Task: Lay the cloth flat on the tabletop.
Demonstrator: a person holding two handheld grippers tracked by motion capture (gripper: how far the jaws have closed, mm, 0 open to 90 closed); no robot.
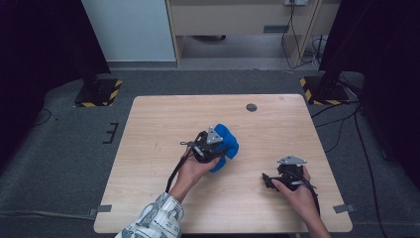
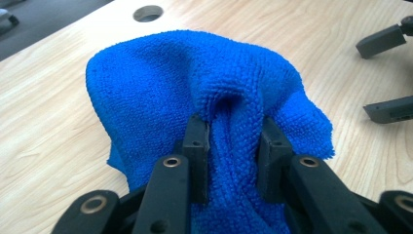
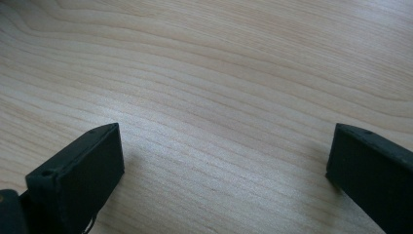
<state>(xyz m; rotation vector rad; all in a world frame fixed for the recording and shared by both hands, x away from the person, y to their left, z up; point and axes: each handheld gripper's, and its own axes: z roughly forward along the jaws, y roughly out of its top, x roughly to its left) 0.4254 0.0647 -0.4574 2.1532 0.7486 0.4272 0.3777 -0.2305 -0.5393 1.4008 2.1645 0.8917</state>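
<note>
The wooden table (image 1: 163,124) is nearly bare; a round hole (image 1: 251,107) sits toward its far edge. The one thing on it that matters is the blue cloth (image 1: 229,140), bunched into a lump just right of the table's centre, so that is where your attention belongs.

Your left gripper (image 1: 214,148) comes at the cloth from the near-left side and is already in it. In the left gripper view the blue cloth (image 2: 195,83) rises in a hump just beyond the jaws, and a ridge of its pile is pinched between them: the two black jaws are clamped on that fold, not closed metal to metal, with the fabric filling the gap. The bulk of the cloth lies on the far side of the grip, toward the hole (image 2: 148,12), and its loose edge trails off to the right onto the wood.

Your right gripper (image 1: 277,179) sits well apart, near and to the right of the cloth. Its jaws stand spread wide over bare table (image 3: 219,87) with nothing between them. From there the cloth lies to your left and a little farther away.

So the left hand has the cloth, and the free right side of the lump faces the right gripper. If you mean to spread or fold it, I judge the right gripper has to travel left and away to reach that loose right edge.
</note>
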